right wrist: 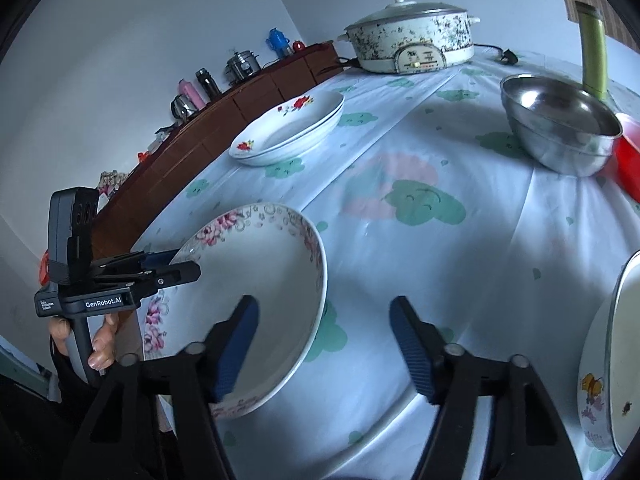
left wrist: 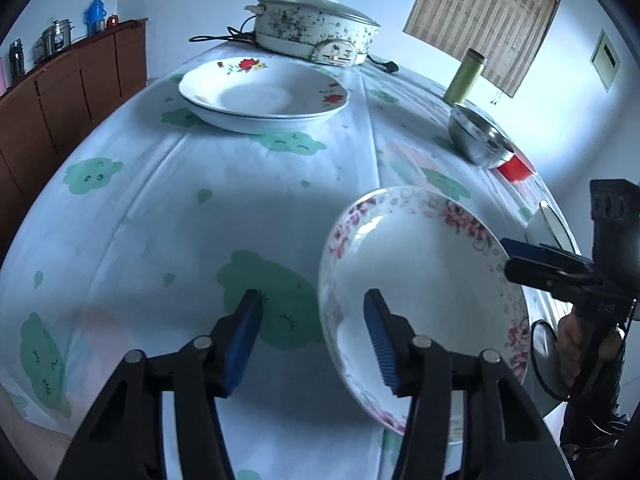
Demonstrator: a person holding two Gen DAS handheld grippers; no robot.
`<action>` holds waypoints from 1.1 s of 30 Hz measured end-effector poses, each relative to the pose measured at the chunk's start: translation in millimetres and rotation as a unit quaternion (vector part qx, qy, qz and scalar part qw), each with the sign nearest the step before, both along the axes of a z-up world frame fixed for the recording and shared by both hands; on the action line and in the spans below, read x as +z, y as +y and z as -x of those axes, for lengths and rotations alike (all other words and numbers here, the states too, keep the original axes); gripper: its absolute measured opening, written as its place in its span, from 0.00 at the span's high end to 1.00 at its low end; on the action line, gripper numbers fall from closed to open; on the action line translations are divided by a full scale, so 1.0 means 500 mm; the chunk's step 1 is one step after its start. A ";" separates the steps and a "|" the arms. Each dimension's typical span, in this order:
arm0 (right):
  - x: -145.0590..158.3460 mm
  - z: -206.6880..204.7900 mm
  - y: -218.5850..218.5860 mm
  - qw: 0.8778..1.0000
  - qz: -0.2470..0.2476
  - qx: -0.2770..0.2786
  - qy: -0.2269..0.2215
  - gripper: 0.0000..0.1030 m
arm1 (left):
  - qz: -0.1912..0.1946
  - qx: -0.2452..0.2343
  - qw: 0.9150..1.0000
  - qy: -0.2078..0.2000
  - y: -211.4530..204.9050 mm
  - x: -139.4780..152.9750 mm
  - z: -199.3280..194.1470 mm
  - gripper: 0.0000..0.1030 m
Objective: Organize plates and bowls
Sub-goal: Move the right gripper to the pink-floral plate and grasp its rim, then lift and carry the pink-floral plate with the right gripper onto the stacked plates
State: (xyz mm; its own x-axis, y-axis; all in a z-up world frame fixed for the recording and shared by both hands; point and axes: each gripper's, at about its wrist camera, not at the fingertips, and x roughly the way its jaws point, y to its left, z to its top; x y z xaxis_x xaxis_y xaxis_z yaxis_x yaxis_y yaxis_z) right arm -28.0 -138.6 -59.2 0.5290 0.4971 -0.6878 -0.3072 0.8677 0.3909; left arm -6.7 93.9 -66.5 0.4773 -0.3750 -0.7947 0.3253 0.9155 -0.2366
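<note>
Porcelain, white with a pink floral rim: the pink-flowered plate (left wrist: 424,280) is sitting tilted near the table edge, well short of the stack of red-flowered plates (left wrist: 264,96) that is lying farther back on the cloud-print tablecloth (left wrist: 160,208); I am taking the plate as landmark. My left gripper (left wrist: 314,340) is straddling its near-left rim, one pad inside the well, one outside over cloth, jaws apart and not yet pressing; my right gripper (right wrist: 324,344) is straddling the opposite rim likewise, jaws apart, nothing clamped. Judgement: I am setting up a two-sided rim pinch; glazed rim will likely be slippery, so I am aiming both pads square and closing evenly. Beyond the plate, a steel bowl (right wrist: 560,128) is waiting.
</note>
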 end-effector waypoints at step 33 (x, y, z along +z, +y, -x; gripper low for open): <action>-0.003 -0.018 0.043 1.000 0.001 0.006 0.027 0.86 | 0.025 0.002 1.000 0.001 0.003 0.026 -0.010 0.83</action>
State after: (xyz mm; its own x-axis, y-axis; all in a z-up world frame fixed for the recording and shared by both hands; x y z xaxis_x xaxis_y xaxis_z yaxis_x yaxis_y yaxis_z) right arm -19.0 -117.3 -60.8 0.4848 0.5028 -0.7157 -0.2968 0.8643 0.4061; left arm -1.5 95.4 -53.6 0.4771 -0.4117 -0.7764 0.3211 0.9041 -0.2821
